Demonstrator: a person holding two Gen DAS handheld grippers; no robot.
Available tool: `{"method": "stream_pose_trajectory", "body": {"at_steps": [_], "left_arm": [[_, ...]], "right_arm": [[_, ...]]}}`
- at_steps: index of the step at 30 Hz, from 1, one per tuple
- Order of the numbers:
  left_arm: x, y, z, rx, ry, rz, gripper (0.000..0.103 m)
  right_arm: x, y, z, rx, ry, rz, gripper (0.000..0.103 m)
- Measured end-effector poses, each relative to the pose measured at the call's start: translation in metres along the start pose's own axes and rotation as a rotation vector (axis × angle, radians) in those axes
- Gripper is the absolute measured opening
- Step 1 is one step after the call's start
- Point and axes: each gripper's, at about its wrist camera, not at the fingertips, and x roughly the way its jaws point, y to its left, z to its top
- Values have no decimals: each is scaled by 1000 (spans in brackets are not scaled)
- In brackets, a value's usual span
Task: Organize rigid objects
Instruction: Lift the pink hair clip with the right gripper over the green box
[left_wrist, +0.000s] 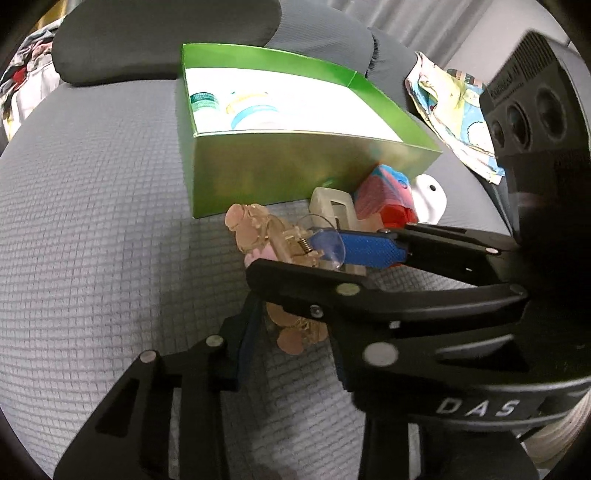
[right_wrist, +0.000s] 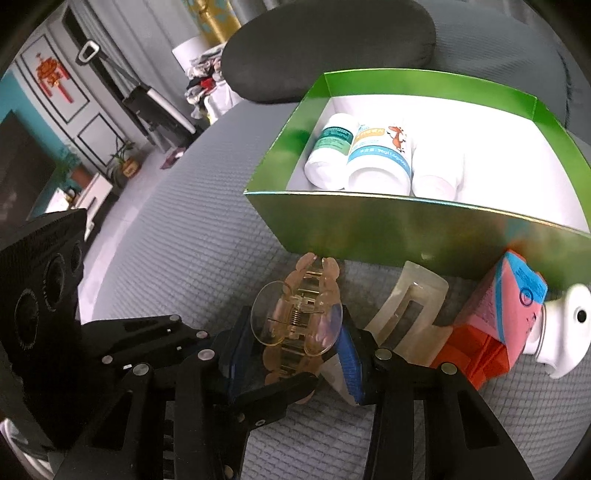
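Observation:
A clear peach claw hair clip (right_wrist: 299, 321) (left_wrist: 266, 236) lies on the grey cushion in front of a green box (right_wrist: 406, 225) (left_wrist: 295, 170). My right gripper (right_wrist: 291, 347) is shut on the clip's round handles, blue pads on both sides. In the left wrist view the right gripper (left_wrist: 332, 254) reaches in from the right. My left gripper (left_wrist: 291, 350) sits low beside the clip, one finger crossing under the right gripper; its far finger is hidden. The box holds white bottles (right_wrist: 354, 158).
A cream rectangular hair clip (right_wrist: 410, 306), a pink and orange carton (right_wrist: 495, 321) and a white plastic item (right_wrist: 565, 328) lie right of the peach clip, against the box. A dark cushion (right_wrist: 325, 48) sits behind the box. A printed cloth (left_wrist: 450, 110) lies at right.

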Motion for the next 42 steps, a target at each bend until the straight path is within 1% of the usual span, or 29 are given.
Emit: {"method": "stream_pose_trajectory", "body": {"at_steps": [4, 8, 10, 13, 18, 23, 30, 37, 42], "left_arm": [[-23, -8, -1, 34, -36, 18, 29], [-51, -12, -2, 56, -80, 32, 29], [-58, -14, 1, 66, -95, 46, 29], [-67, -20, 5, 88, -114, 59, 29], [-71, -37, 16, 139, -128, 62, 29], [-67, -63, 35, 208, -140, 65, 30], [-52, -91, 65, 270, -146, 61, 30], [-35, -108, 92, 307, -144, 49, 30], [-23, -114, 107, 322, -138, 43, 30]], "right_arm": [[-18, 5, -2, 13, -57, 53, 45], [-39, 19, 0, -3, -119, 95, 45], [-48, 27, 3, -14, -139, 117, 45], [-61, 35, 7, -38, -170, 110, 45], [-81, 32, 10, -31, -210, 114, 45], [-106, 17, 12, -8, -256, 104, 45], [-131, -14, 19, 28, -313, 88, 45], [-147, -39, 29, 54, -351, 58, 45], [-149, -56, 39, 69, -365, 43, 45]]}}
